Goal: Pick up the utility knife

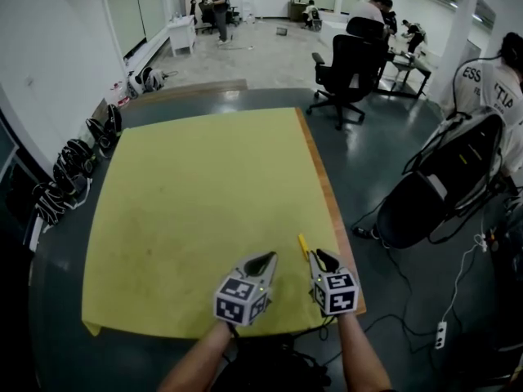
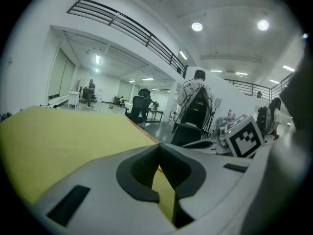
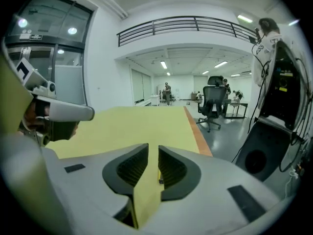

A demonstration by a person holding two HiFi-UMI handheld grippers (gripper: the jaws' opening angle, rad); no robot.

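Note:
The utility knife (image 1: 302,246), slim and yellow, lies on the yellow mat (image 1: 204,202) near its right edge. My right gripper (image 1: 321,256) hovers low just right of the knife's near end. In the right gripper view its jaws (image 3: 153,148) stand a narrow gap apart, open, with mat showing through. A thin yellow strip with a dark mark (image 3: 159,174), likely the knife, runs along the right jaw's inner side; no pad presses on it. My left gripper (image 1: 265,260) sits beside it on the left, over the mat. Its tips (image 2: 158,146) meet, shut and empty.
The mat covers a dark table with a wooden strip (image 1: 327,186) along its right side. Right of the table stands a black cart (image 1: 445,186); a black office chair (image 1: 347,64) is beyond. Headsets (image 1: 69,166) lie along the table's left edge. People stand far off.

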